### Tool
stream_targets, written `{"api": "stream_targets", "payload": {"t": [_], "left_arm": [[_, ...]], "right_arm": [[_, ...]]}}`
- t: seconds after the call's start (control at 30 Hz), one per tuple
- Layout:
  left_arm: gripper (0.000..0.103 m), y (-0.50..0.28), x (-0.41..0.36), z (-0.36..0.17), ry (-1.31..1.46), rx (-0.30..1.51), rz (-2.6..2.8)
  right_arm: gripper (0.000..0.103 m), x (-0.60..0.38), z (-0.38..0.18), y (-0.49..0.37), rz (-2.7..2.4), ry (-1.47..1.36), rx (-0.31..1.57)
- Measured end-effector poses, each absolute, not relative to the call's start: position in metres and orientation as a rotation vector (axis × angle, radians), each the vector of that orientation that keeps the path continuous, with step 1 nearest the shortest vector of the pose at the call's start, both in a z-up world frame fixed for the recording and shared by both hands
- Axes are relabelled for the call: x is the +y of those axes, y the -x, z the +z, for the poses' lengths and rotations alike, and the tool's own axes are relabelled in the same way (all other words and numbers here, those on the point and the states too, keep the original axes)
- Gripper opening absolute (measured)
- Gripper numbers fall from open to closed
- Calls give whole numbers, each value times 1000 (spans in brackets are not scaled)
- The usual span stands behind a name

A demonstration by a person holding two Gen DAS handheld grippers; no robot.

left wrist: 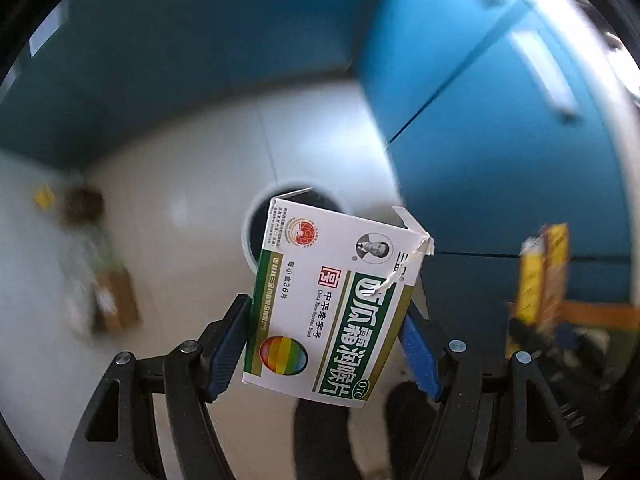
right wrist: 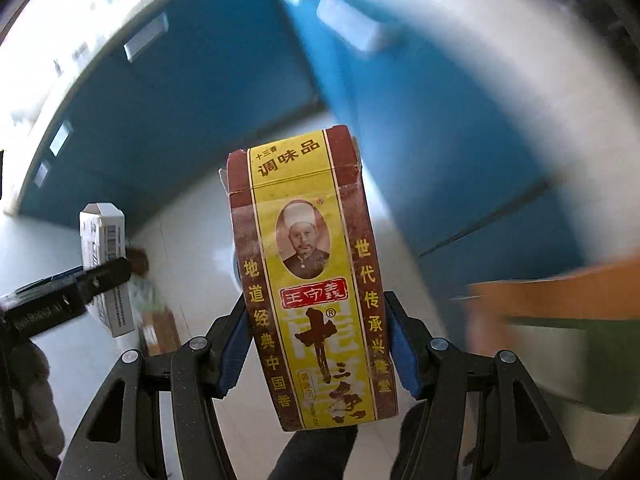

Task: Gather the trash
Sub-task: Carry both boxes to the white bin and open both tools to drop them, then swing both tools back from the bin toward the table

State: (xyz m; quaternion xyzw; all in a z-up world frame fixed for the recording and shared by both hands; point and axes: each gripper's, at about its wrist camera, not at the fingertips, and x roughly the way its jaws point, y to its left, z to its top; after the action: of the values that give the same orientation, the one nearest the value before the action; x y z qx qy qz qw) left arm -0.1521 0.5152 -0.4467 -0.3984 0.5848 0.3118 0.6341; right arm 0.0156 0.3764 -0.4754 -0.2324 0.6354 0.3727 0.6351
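Observation:
My left gripper point(left wrist: 324, 320) is shut on a white and green medicine box point(left wrist: 332, 300) with a torn top flap, its blue pads pressing both sides. Right behind the box, a round dark bin opening with a pale rim point(left wrist: 246, 228) shows on the white floor. My right gripper point(right wrist: 316, 312) is shut on a tall yellow and brown spice box point(right wrist: 312, 280). The spice box point(left wrist: 544, 276) also appears at the right of the left wrist view. In the right wrist view the medicine box point(right wrist: 102, 240) sits at the left, behind a black finger point(right wrist: 104, 274) of the left gripper.
Blue cabinet fronts point(left wrist: 500, 160) surround the white floor. Blurred litter and a brown cardboard piece point(left wrist: 116, 304) lie on the floor at the left, with a small yellow scrap point(left wrist: 44, 196) beyond. A person's dark legs point(left wrist: 320, 432) are below. A blurred orange and green shape point(right wrist: 560, 292) is at the right.

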Motion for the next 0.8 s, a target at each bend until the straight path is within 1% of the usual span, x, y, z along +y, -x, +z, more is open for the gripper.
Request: {"api": "stream_targets", "payload": {"t": [0.17, 0.23, 0.3, 0.4, 0.47, 0.53, 0.6, 0.63, 0.67, 0.7, 0.73, 0.77, 0.8], "left_arm": [[69, 188, 559, -603, 1162, 1363, 644], [69, 190, 570, -647, 1204, 1374, 625], [69, 195, 581, -690, 1242, 1397, 608], [69, 197, 590, -738, 1269, 1432, 579], [69, 181, 591, -753, 1277, 1453, 573], [69, 182, 589, -763, 1294, 1468, 577], [70, 174, 591, -764, 1295, 1475, 595], [71, 176, 592, -764, 1284, 1476, 603], [75, 172, 591, -760, 1266, 1474, 619], [85, 174, 591, -756, 1249, 1470, 641], [89, 175, 590, -752, 1232, 1467, 659], [94, 178, 589, -745, 1202, 1469, 685], [96, 180, 588, -739, 1172, 1472, 704]], "right_arm": [[63, 424, -636, 11, 854, 602, 1631], [63, 443, -694, 14, 854, 631, 1675], [63, 462, -738, 14, 854, 658, 1706], [63, 483, -787, 14, 854, 693, 1738], [63, 497, -811, 12, 863, 718, 1742], [64, 509, -830, 20, 871, 752, 1752], [66, 494, -838, 31, 871, 764, 1761], [74, 495, -840, 32, 872, 772, 1769], [90, 495, -841, 32, 874, 773, 1774], [94, 494, -840, 31, 876, 768, 1769], [98, 489, -837, 28, 879, 766, 1755], [98, 489, -833, 27, 880, 770, 1740], [99, 488, -829, 26, 874, 777, 1726]]}}
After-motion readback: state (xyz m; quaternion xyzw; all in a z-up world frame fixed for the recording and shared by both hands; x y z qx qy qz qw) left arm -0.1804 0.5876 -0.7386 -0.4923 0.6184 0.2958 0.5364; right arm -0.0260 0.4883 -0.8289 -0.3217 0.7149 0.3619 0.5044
